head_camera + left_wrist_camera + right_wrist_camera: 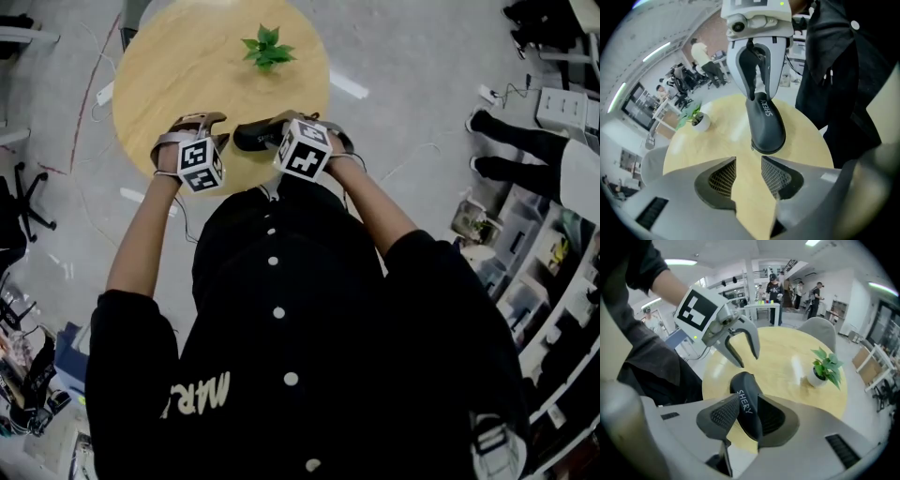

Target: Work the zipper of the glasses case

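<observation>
A black glasses case (pixel 255 136) is held just above the near edge of the round wooden table (pixel 169 66). My right gripper (pixel 749 411) is shut on one end of the glasses case (pixel 746 399), its pads pressing both sides. My left gripper (pixel 748 164) stands open a short way from the case's other end (pixel 765 126), with only bare tabletop between its fingers. A small zipper pull (pixel 752 147) shows at that near end of the case. In the head view the left gripper (pixel 211 122) sits just left of the case and the right gripper (pixel 281 124) just right of it.
A small potted plant (pixel 267 47) stands at the table's far side. A grey chair (pixel 818 331) sits beyond the table. Another person's legs (pixel 511 155) and shelving are at the right, an office chair (pixel 23 202) at the left. Cables lie on the floor.
</observation>
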